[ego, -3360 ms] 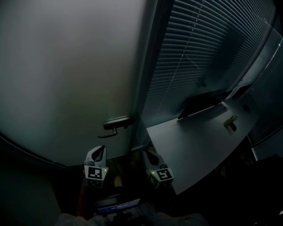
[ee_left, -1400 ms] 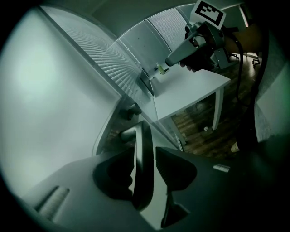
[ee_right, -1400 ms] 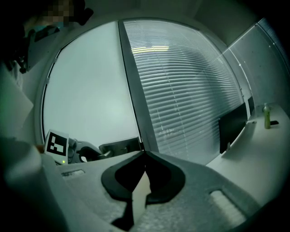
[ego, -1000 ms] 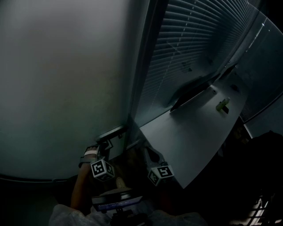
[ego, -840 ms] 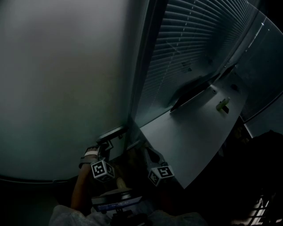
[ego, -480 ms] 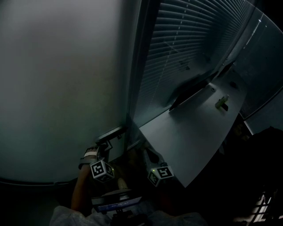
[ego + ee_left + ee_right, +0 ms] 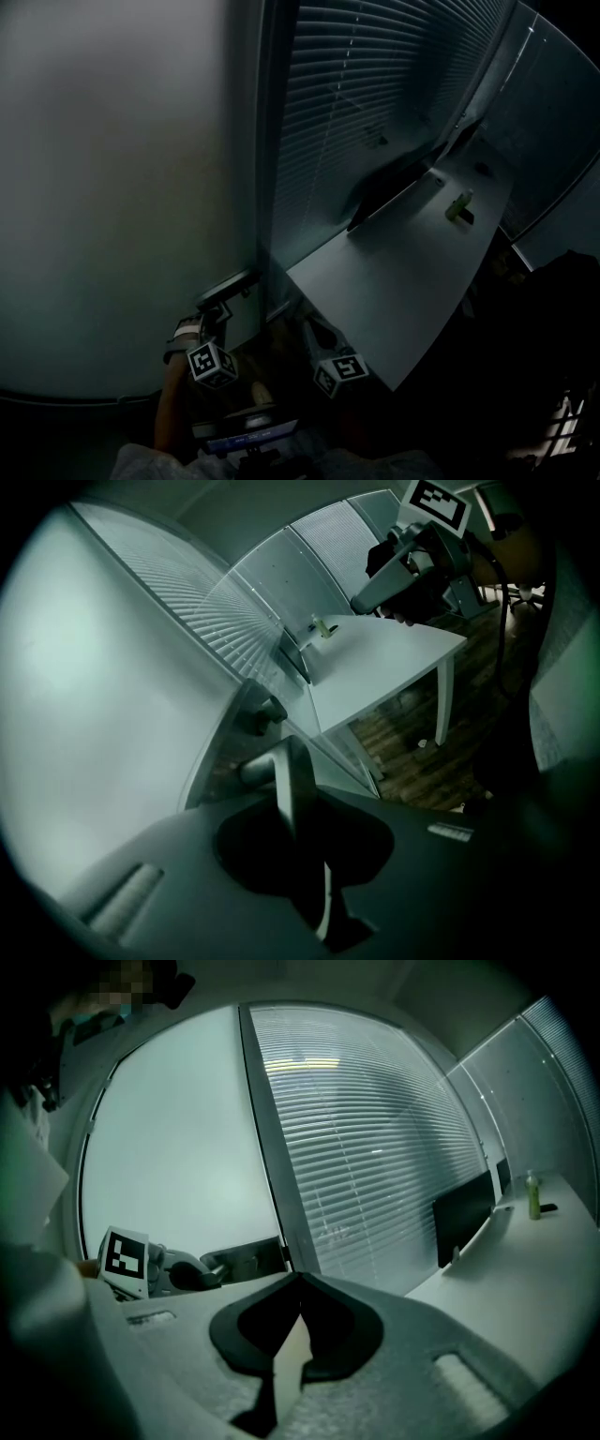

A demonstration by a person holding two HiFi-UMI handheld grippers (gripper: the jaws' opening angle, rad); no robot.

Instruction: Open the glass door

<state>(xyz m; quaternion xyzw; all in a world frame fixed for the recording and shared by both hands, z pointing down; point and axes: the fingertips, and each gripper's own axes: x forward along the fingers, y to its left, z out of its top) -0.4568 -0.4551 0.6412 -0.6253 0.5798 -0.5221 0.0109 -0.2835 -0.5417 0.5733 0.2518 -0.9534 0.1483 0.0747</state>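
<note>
The frosted glass door (image 7: 122,187) was observed filling the left of the head view, its right edge set against a dark upright frame (image 7: 267,141). The door handle (image 7: 289,775), a lever type, was found low on that edge. The left hand-held gripper (image 7: 214,314) was found at the handle; its jaws had just been closing, and the lever was seen clamped between them in the left gripper view. The right hand-held gripper (image 7: 319,330) was held apart from the door, near the closest corner of a white table (image 7: 403,281), with its jaws together and nothing between them. Lowered venetian blinds (image 7: 375,94) were noted behind the glazing right of the frame. A dark monitor (image 7: 384,192) and a small green bottle (image 7: 459,206) were recorded on the table.
</note>
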